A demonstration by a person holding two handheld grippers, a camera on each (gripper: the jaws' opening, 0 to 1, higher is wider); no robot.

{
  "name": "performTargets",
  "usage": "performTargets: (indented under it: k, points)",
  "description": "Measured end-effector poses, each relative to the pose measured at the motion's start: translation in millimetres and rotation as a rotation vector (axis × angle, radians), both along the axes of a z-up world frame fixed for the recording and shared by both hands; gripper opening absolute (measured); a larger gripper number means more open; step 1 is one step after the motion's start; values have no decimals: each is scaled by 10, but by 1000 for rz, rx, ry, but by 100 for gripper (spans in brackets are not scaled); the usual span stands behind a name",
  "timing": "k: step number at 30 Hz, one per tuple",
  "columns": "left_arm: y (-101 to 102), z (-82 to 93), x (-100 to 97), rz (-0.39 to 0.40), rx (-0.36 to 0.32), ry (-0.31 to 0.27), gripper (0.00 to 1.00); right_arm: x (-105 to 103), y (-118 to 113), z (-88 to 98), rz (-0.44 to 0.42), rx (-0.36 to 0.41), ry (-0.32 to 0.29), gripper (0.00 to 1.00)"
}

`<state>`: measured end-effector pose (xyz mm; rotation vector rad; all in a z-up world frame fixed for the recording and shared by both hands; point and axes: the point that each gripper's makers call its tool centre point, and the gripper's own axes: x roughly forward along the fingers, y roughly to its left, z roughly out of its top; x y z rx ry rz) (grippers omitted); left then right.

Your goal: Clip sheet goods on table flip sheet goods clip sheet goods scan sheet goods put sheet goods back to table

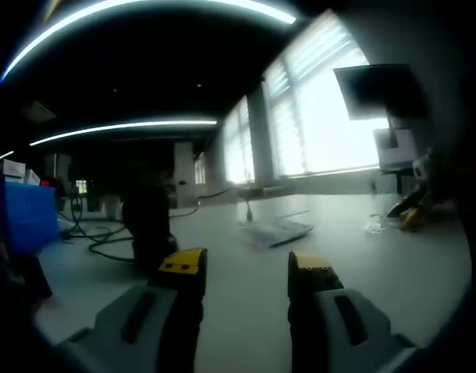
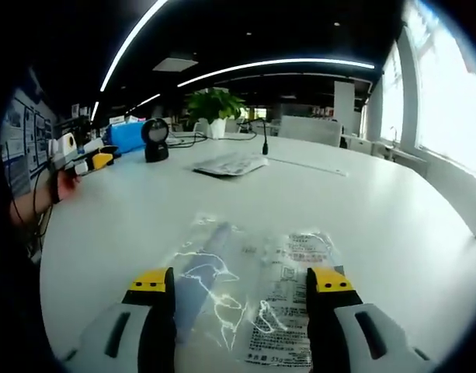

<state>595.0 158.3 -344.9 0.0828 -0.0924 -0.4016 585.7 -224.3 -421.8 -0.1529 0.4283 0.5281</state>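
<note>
In the left gripper view, the left gripper [image 1: 246, 273] is seen with its two yellow-tipped jaws held apart and nothing between them, above the pale worktop [image 1: 338, 264]. A dark scanner [image 1: 148, 225] stands on the worktop just beyond the left jaw, with black cables [image 1: 98, 237] looped beside it. Further back, a flat keyboard [image 1: 275, 231] lies near the middle of the worktop. A blue box [image 1: 26, 214] is seen at the left edge. Bright windows [image 1: 323, 116] are set behind the worktop, and a dark monitor [image 1: 376, 89] is seen at the upper right. A small clear packet [image 1: 375, 224] lies on the worktop at the right, near a yellow-tipped tool whose form cannot be made out.

In the right gripper view, the right gripper [image 2: 241, 289] is likewise seen released, its jaws spread wide. The sheet goods [image 2: 249, 291], clear plastic packets with printed labels, lie flat on the worktop [image 2: 393, 217] directly between and ahead of the jaws; whether the jaws touch them cannot be told. The keyboard [image 2: 231, 164] lies further back, and the scanner [image 2: 155, 139] stands to its left. A potted plant [image 2: 214, 107] is seen behind. At the left edge, the person's hand [image 2: 67, 177] is seen holding the left gripper [image 2: 96, 162] over the worktop's rim.
</note>
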Motion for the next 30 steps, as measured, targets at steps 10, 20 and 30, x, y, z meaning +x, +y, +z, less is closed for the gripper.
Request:
performTargets:
  k: [10, 20, 30]
  points:
    - [3, 8, -2, -2, -5, -3, 34, -43, -21, -4, -92, -19, 25, 63]
    - [7, 15, -6, -1, -8, -5, 34, -122, -22, -11, -246, -17, 10, 63]
    - [4, 17, -7, -2, -10, -5, 34, -132, -6, -13, -319, -7, -11, 63]
